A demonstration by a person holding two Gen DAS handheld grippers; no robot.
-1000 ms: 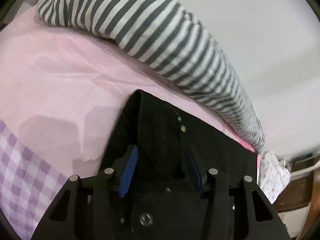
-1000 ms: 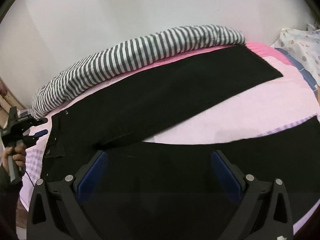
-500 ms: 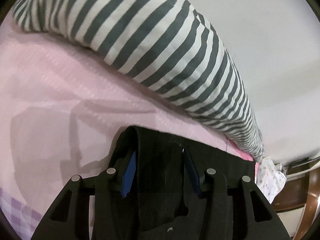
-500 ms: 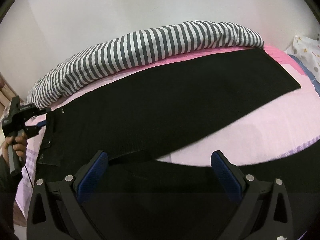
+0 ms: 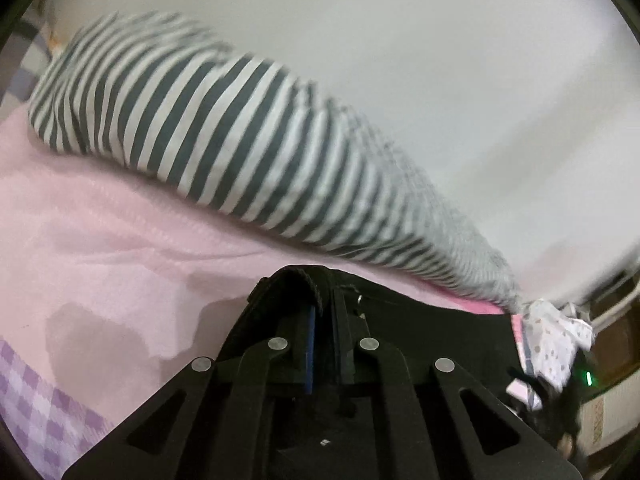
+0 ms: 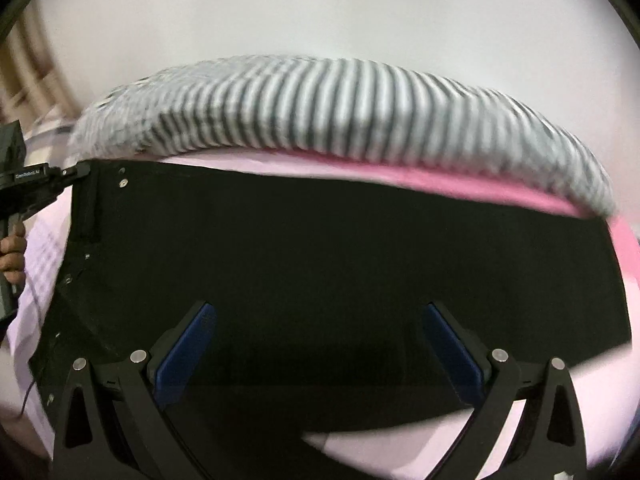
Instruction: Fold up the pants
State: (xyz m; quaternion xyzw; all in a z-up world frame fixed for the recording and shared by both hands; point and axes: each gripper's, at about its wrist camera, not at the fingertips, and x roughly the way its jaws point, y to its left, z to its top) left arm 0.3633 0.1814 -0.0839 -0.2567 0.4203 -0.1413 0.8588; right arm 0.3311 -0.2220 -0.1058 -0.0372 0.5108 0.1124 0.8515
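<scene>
Black pants (image 6: 340, 248) lie spread across a pink bed sheet (image 5: 100, 240); their waistband with metal buttons is at the left in the right wrist view. My left gripper (image 5: 322, 312) is closing tight on a raised fold of that waistband (image 5: 296, 280), and the cloth is pinched between the blue pads. It also shows at the waistband's far corner as the left gripper (image 6: 76, 170), held by a hand (image 6: 12, 254). My right gripper (image 6: 318, 312) hovers wide open over the middle of the pants with nothing between its fingers.
A long grey-and-white striped bolster (image 6: 340, 108) lies along the wall behind the pants. A purple checked cloth (image 5: 40, 412) covers the near left of the bed. A spotted white cloth (image 5: 556, 340) and wooden furniture sit past the bed's far end.
My left gripper has closed on the waistband and lifted it slightly. My right gripper, still open, has swept sideways over the pants, so the black cloth now fills its view.
</scene>
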